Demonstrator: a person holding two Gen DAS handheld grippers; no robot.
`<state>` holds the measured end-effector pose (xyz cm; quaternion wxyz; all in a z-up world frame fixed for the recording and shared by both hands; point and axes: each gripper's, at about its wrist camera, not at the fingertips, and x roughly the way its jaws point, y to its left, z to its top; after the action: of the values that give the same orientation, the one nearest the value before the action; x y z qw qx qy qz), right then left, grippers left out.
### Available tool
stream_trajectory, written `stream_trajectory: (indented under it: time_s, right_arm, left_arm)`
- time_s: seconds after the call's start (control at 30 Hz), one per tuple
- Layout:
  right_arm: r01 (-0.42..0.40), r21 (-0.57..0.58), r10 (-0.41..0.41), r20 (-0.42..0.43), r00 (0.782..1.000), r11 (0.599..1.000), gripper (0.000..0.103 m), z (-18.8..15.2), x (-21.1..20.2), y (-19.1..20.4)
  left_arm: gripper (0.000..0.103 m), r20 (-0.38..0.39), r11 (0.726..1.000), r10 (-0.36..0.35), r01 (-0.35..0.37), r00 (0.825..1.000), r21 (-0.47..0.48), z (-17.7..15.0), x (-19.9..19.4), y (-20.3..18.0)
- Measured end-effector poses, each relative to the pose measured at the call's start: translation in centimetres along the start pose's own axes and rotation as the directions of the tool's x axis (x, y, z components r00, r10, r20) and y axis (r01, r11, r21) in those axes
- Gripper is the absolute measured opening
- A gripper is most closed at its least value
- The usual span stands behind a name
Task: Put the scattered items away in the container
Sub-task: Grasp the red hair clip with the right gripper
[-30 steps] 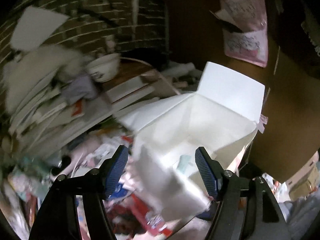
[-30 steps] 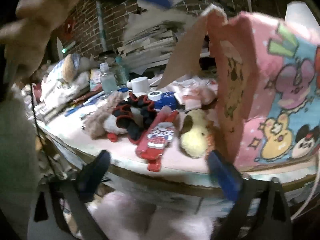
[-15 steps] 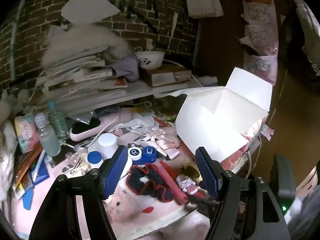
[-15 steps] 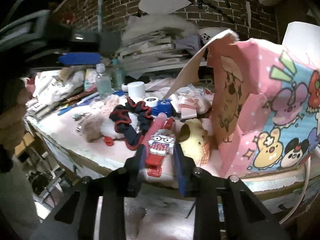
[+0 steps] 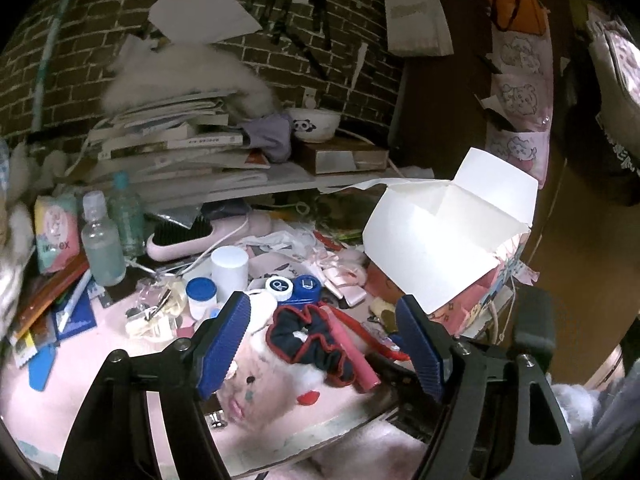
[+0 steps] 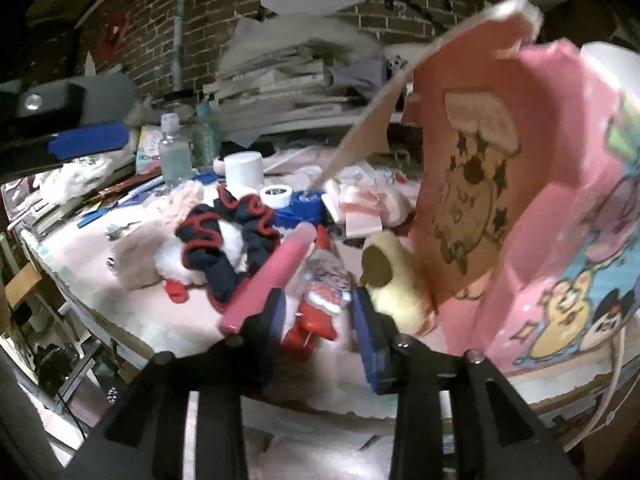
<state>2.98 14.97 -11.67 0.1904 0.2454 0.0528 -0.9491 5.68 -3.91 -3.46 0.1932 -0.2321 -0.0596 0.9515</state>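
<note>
A cluttered pink surface (image 5: 120,364) sits against a brick wall, with a leaning stack of books (image 5: 172,148) and a panda bowl (image 5: 314,125) on a shelf behind it. Toward the back stand two clear bottles (image 5: 102,240), a white cylindrical jar (image 5: 229,268), a pink hairbrush (image 5: 200,236) and a blue contact lens case (image 5: 294,288). Pens and blue cards lie at the far left edge.

The container is a pink cartoon-printed box (image 6: 560,208) at the surface's right end, its white-lined flaps (image 5: 440,240) standing open; what lies inside cannot be seen from either view.

Scattered in front of it are a navy scrunchie with red trim (image 6: 224,240), a pink tube (image 6: 272,276) lying across it, a fluffy pink plush (image 5: 260,388), a yellow plush (image 6: 394,280) touching the box's base, and a red packaged figure (image 6: 320,300).

The left tool (image 5: 324,344) hangs released, its blue pads wide apart above the scrunchie and plush, touching neither. The right tool (image 6: 318,320) is low at the near edge, its jaws narrowed on either side of the red packaged figure; whether the pads press it is unclear in the blur, and the pink tube's end lies against its left finger (image 6: 272,316)
</note>
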Motion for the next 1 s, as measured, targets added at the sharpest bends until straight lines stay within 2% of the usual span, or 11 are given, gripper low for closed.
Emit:
stream_trajectory:
  time_s: [0.13, 0.27, 0.6, 0.77, 1.0]
  right_arm:
    - [-0.001, -0.002, 0.001, 0.02, 1.0, 1.0, 0.031, -0.1, 0.2, 0.1]
    - [0.01, -0.002, -0.01, 0.027, 1.0, 1.0, 0.024, -0.2, 0.0, 0.2]
    - [0.055, -0.029, -0.052, 0.092, 0.994, 0.998, 0.024, 0.0, -1.7, 1.0]
    - [0.028, 0.013, -0.028, 0.002, 1.0, 1.0, 0.024, 0.0, -0.8, 0.4]
    - [0.036, -0.003, -0.036, 0.014, 0.999, 0.999, 0.024, -0.5, -1.0, 0.7]
  left_arm:
    - [0.072, 0.0, 1.0, -0.009, 0.009, 1.0, -0.005, -0.1, 0.1, 0.2]
    - [0.072, 0.0, 1.0, -0.013, 0.013, 1.0, -0.01, -0.2, 0.1, 0.1]
    - [0.072, 0.008, 0.999, -0.019, 0.02, 1.0, -0.027, -0.4, -0.2, 0.3]
    - [0.072, 0.013, 0.999, -0.026, 0.026, 1.0, -0.027, -0.4, -0.6, 0.4]
    - [0.072, 0.013, 0.999, -0.026, 0.026, 1.0, -0.042, -0.4, -0.6, 0.6]
